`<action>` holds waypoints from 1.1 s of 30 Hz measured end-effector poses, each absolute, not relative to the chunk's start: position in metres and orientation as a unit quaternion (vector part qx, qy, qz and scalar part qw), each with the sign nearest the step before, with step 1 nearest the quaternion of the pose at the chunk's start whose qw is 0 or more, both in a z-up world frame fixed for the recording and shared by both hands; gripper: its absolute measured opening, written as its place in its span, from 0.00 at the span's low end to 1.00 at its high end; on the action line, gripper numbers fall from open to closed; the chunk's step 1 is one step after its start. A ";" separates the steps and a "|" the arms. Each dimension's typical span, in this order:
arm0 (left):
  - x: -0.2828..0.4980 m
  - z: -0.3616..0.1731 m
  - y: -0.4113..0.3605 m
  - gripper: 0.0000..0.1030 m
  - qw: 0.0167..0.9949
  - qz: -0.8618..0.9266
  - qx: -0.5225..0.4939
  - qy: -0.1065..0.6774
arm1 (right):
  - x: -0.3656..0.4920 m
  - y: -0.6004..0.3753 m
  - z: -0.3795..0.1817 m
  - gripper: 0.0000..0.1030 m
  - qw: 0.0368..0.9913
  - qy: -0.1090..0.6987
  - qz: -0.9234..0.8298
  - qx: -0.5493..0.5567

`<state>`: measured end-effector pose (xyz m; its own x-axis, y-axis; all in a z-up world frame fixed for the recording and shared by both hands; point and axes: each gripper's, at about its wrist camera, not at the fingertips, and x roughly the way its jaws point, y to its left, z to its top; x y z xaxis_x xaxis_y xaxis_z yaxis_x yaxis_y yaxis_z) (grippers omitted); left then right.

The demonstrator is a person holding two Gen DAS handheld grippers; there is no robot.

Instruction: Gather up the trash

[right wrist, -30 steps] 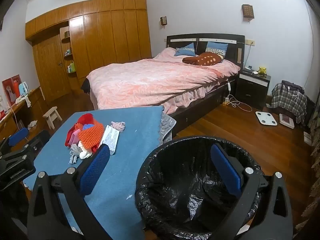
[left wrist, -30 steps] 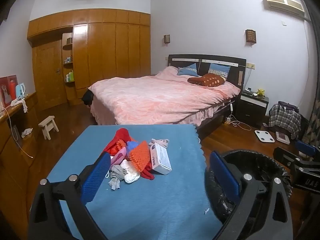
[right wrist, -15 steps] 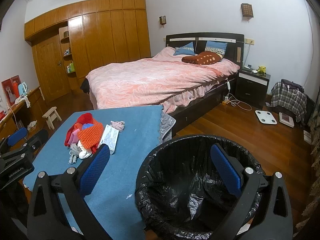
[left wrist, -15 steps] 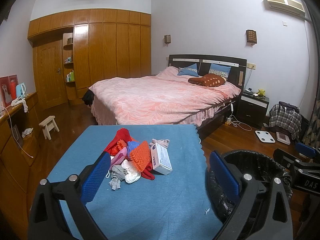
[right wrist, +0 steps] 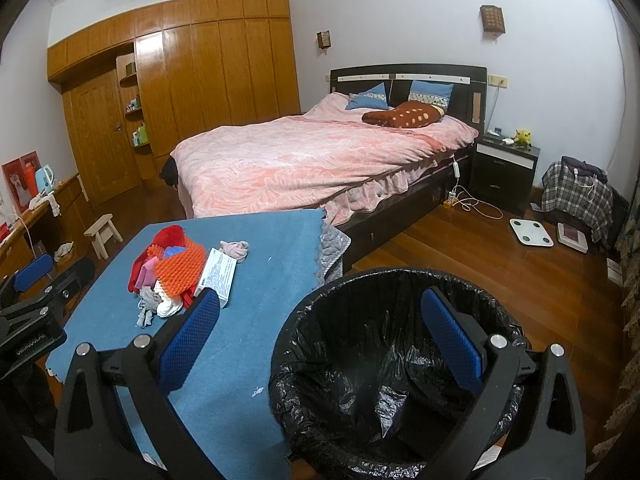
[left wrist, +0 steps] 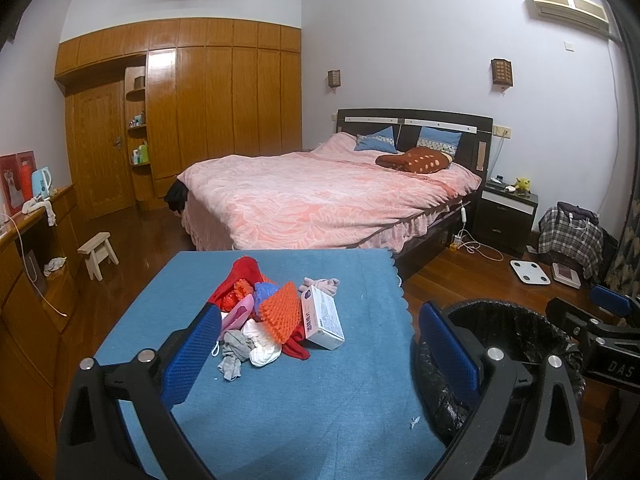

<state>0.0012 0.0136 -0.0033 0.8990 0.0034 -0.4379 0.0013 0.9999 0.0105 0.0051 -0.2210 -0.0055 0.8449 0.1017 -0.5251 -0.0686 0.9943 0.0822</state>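
Barely anything differs from a second ago: the left gripper (left wrist: 320,354) still hovers wide open and empty over the blue cloth-covered table (left wrist: 328,408), and the heap of crumpled trash (left wrist: 272,314), red, orange and white scraps with a white cardboard box (left wrist: 323,317), lies where it lay. The right gripper (right wrist: 320,338), likewise spread and empty, hangs above the round black-lined trash bin (right wrist: 360,392), beside the table.

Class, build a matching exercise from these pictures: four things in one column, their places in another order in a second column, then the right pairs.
1. white cardboard box
2. black-lined trash bin
3. small wooden stool
4. yellow plush toy

A. on the dark nightstand
B. on the floor, left of the bed
C. on the blue tablecloth
D. on the floor, right of the table

Pairs: 1-C, 2-D, 3-B, 4-A
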 end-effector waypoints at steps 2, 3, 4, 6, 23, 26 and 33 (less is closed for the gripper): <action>0.001 -0.004 0.014 0.94 0.975 0.001 0.005 0.224 | 0.005 -0.221 -0.005 0.95 0.960 0.275 0.045 0.030; 0.001 -0.004 0.014 0.94 0.975 0.000 0.005 0.224 | 0.005 -0.221 -0.005 0.95 0.960 0.275 0.044 0.030; 0.001 -0.004 0.013 0.94 0.975 0.000 0.006 0.224 | 0.006 -0.221 -0.005 0.95 0.960 0.276 0.044 0.030; 0.001 -0.004 0.012 0.94 0.975 0.001 0.006 0.224 | 0.005 -0.221 -0.005 0.95 0.960 0.275 0.044 0.031; 0.001 -0.004 0.012 0.94 0.974 0.000 0.006 0.224 | 0.006 -0.225 -0.009 0.95 0.960 0.276 0.044 0.031; 0.001 -0.004 0.011 0.94 0.974 0.001 0.006 0.224 | 0.006 -0.225 -0.009 0.95 0.960 0.276 0.045 0.032; 0.001 -0.004 0.011 0.94 0.974 0.001 0.006 0.225 | 0.006 -0.225 -0.010 0.95 0.959 0.277 0.045 0.032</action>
